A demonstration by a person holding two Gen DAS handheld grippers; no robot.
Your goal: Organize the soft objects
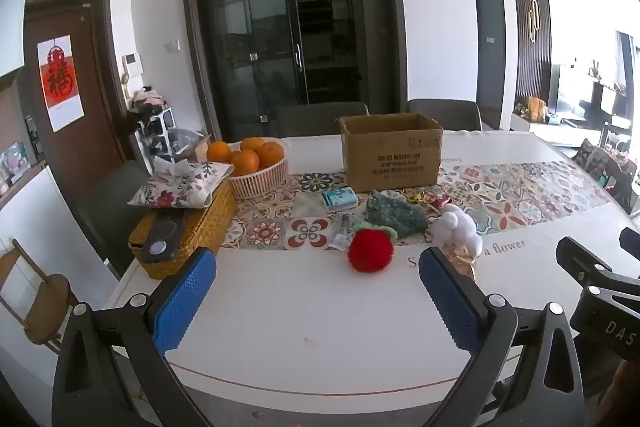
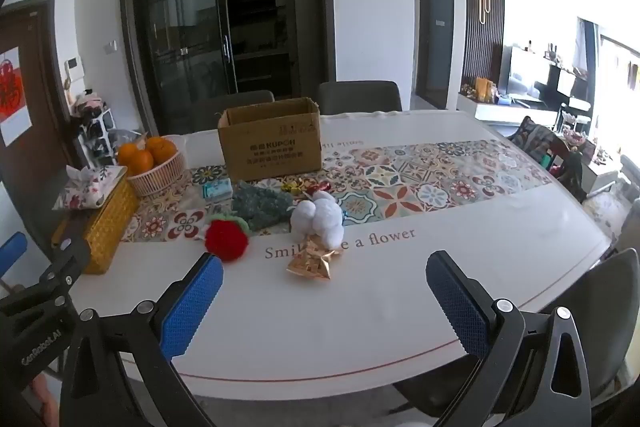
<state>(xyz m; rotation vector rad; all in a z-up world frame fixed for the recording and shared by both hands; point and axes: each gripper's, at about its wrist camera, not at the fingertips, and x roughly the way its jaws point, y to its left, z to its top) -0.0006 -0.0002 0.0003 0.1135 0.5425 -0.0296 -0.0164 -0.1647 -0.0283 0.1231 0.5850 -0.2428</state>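
Jaws of the left gripper (image 1: 318, 297) stand wide apart and empty over bare table (image 1: 304, 331), probably lined up on the red ball (image 1: 370, 251) just ahead. Behind it, the open box (image 1: 394, 157) looks like the intended bin.

From the right wrist, the right gripper (image 2: 324, 301) is likewise spread and empty, facing the white plush (image 2: 318, 221) and gold wrapper (image 2: 312, 263), with green cloth (image 2: 260, 207) between the toys and the box.

A white basket of oranges (image 1: 260, 163) sits on a white table (image 1: 304, 323) with a patterned tile runner (image 1: 520, 191). Just left of the basket, a floral tissue pouch (image 1: 180, 183) rests on a yellow woven box (image 1: 192, 231). Behind the basket stand dark glass doors (image 1: 280, 27); far left, a brown door with a red poster (image 1: 60, 81).
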